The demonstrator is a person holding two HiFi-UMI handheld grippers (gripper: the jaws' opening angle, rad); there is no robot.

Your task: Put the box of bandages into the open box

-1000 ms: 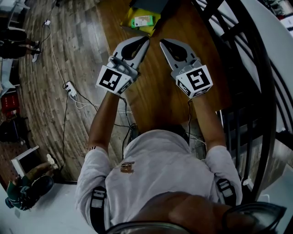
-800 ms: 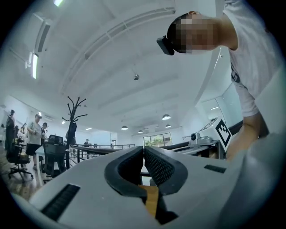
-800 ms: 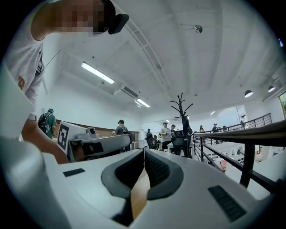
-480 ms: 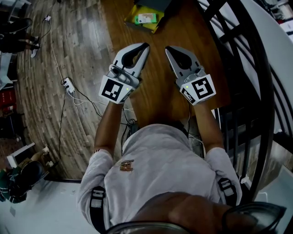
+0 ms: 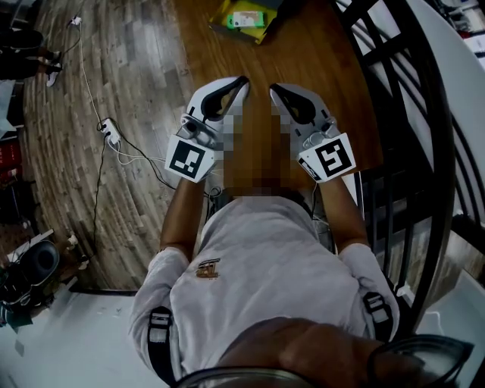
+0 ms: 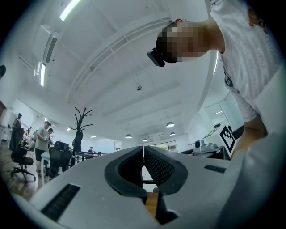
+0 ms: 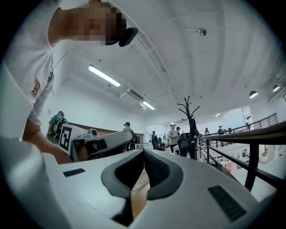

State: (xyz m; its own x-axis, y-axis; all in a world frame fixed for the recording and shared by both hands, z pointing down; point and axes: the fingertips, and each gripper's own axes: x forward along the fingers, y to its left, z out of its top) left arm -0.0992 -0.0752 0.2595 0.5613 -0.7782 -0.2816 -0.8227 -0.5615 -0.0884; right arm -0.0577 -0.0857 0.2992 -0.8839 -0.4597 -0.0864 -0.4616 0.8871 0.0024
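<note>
The green box (image 5: 246,19) at the table's (image 5: 326,61) far edge is untouched, with left claw (image 5: 243,79) and right claw (image 5: 273,88) closed, empty.

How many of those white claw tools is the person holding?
2. The left gripper is at the head view's left, the right gripper beside it at the right; both point forward over the wooden table, jaws closed and empty.

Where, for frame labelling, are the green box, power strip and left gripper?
green box (image 5: 247,20), head view, its top face.
power strip (image 5: 110,132), head view, its body.
left gripper (image 5: 242,79), head view, tips of its shut jaws.
</note>
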